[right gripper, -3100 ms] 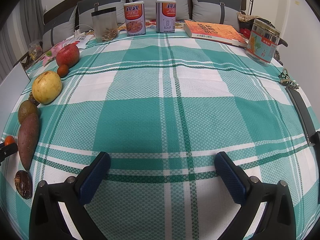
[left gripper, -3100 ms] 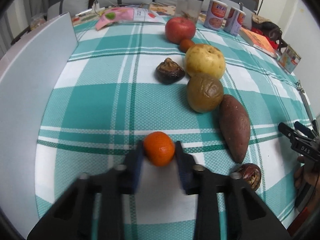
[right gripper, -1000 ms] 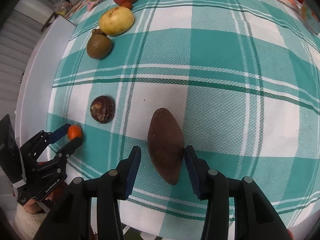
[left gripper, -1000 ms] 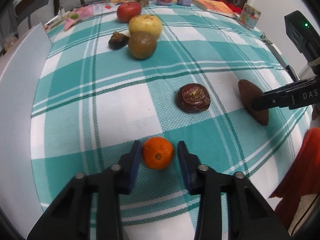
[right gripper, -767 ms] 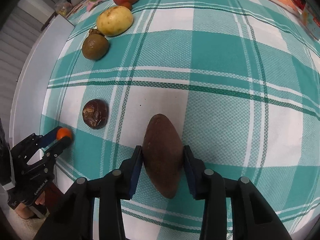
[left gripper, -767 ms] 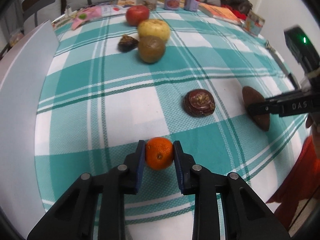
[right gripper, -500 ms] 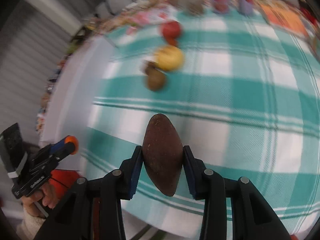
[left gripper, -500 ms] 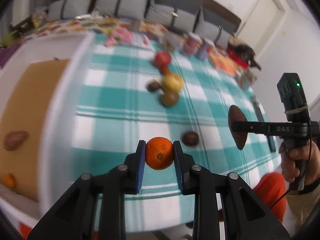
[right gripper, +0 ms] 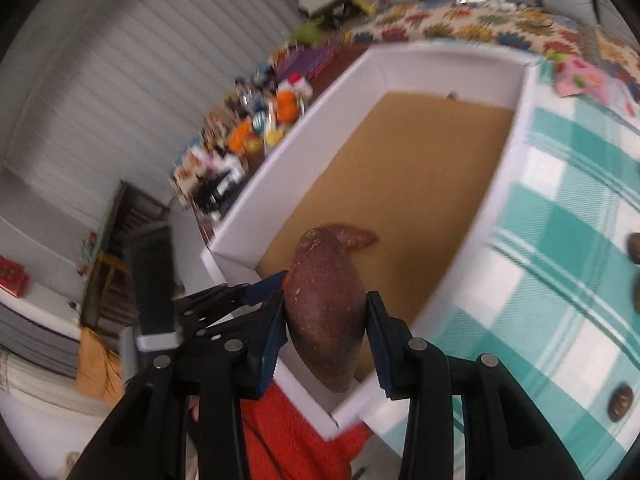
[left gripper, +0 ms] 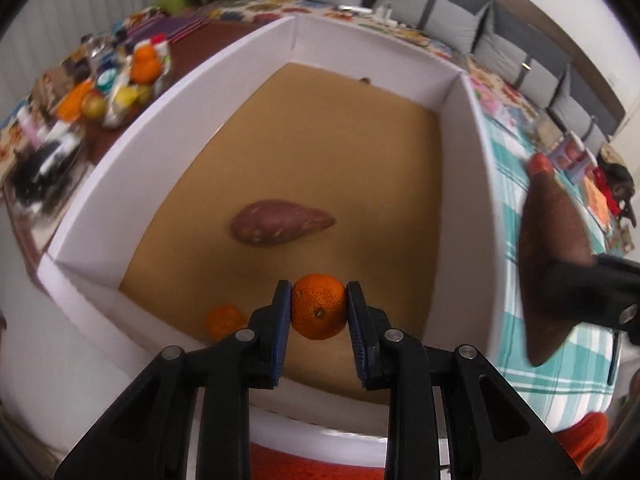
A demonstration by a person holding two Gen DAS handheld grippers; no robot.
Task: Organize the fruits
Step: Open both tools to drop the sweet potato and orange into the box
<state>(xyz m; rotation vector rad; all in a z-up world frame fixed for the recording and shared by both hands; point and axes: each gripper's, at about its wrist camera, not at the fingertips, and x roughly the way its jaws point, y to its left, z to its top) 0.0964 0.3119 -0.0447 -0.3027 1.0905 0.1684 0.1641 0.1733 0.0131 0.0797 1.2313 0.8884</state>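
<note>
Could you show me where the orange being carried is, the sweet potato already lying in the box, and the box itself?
carried orange [left gripper: 318, 307], left wrist view, its front.
lying sweet potato [left gripper: 280, 222], left wrist view, its middle.
box [left gripper: 476, 184], left wrist view, right wall.

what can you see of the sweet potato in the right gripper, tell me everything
The sweet potato is reddish brown with a dull, rough, faintly speckled skin, fat in the middle and tapering to both ends. It hangs clear of any surface, clamped across its widest part by the blue pads of the right gripper, long axis running away from the camera. It sits over the near corner of the white box, whose brown floor already holds another sweet potato.
</note>
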